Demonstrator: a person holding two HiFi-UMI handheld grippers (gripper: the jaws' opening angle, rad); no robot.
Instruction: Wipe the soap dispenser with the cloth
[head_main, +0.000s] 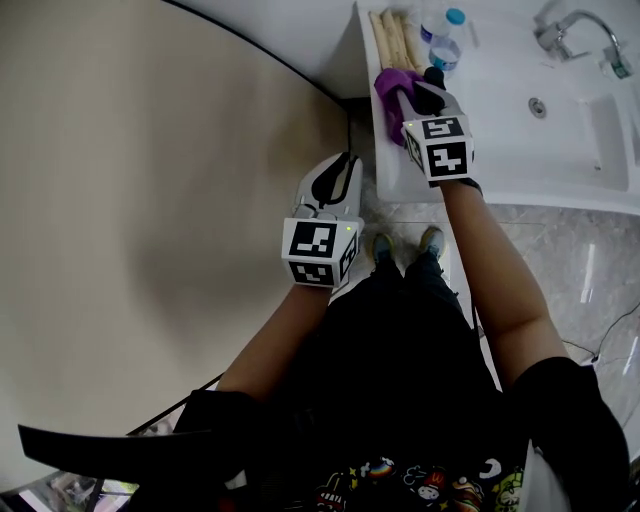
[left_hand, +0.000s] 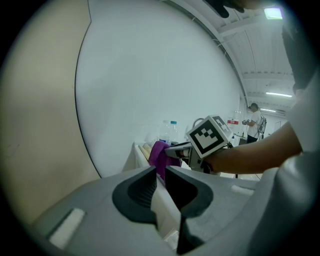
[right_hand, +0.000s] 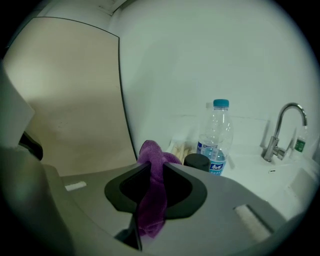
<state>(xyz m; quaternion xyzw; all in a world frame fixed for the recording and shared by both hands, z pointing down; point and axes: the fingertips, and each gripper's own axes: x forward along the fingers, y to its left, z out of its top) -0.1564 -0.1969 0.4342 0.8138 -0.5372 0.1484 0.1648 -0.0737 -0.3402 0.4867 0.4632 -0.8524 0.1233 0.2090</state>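
Black shirt (head_main: 400, 400): closest to the head camera, filling the bottom of its view, with both bare forearms reaching out from it.
Left gripper (head_main: 340, 165): held low over the floor, off the sink unit and just left of its side edge. Its jaws are drawn to a narrow slit with nothing between them.
Room around the left gripper: a beige wall panel (head_main: 150, 200) lies open to its left. The sink unit's corner is close on its right. The person's shoes (head_main: 381, 245) stand on the marble floor (head_main: 560, 260) just below it.
Right gripper (head_main: 418, 92): over the left end of the white sink unit (head_main: 520, 175), inside its front edge. Its jaws are clamped on the purple cloth.
Purple cloth (right_hand: 152, 195): pinched between the right gripper's jaws, bunched above the tips and hanging down behind them.
Soap dispenser (right_hand: 196, 161): only a black round top shows, just beyond the right gripper's right jaw tip and apart from the cloth.
Water bottle (right_hand: 215, 137): upright with a blue cap, just behind the dispenser, ahead of the right gripper.
Pale wooden sticks (head_main: 392, 40): lie along the unit's left edge, ahead and left of the right gripper's tips.
Tap (right_hand: 280, 130): well to the right of the right gripper, over the basin (head_main: 560, 110).
Room around the right gripper: bare white counter lies to its right, the wall close ahead.
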